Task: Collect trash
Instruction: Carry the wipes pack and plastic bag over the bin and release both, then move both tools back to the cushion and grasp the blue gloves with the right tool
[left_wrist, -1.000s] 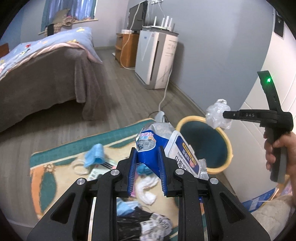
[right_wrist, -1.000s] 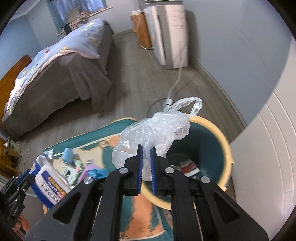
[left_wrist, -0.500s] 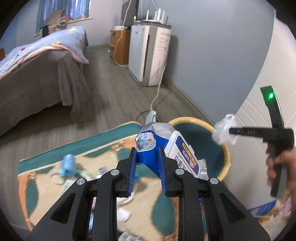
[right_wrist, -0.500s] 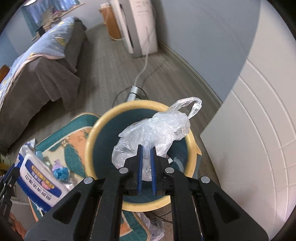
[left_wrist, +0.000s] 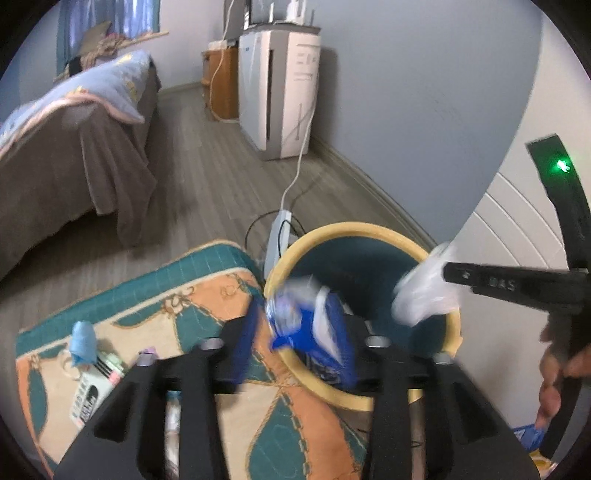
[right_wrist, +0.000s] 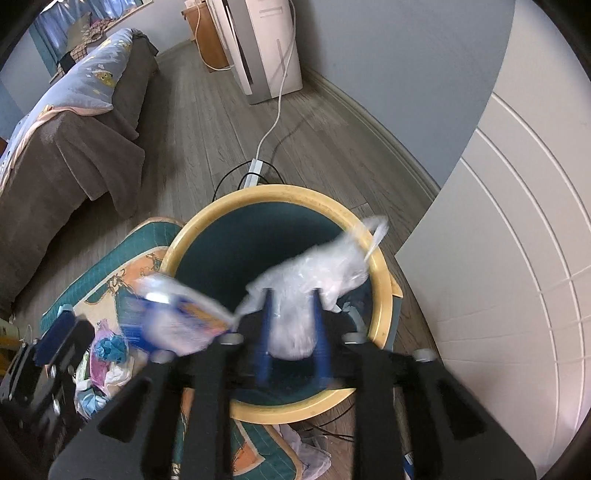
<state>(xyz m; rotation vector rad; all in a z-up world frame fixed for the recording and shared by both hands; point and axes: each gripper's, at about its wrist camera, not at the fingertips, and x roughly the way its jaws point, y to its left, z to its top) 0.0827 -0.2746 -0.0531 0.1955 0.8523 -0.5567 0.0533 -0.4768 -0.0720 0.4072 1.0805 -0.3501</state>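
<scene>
Because both grippers hang over the yellow-rimmed bin (right_wrist: 384, 291), the left gripper (left_wrist: 301, 326) and right gripper (right_wrist: 291, 332) stand jaws-wide, letting wipes pack (left_wrist: 314, 328) and plastic bag (right_wrist: 314, 280) (both blurred) drop inside.

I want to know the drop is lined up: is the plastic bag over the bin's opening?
Yes, in the right wrist view the plastic bag hangs over the bin.

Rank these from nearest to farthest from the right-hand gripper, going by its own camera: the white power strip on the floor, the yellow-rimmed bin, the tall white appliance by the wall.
1. The yellow-rimmed bin, directly under the right gripper.
2. The white power strip, on the floor just beyond the bin.
3. The tall white appliance, far back against the wall.
</scene>
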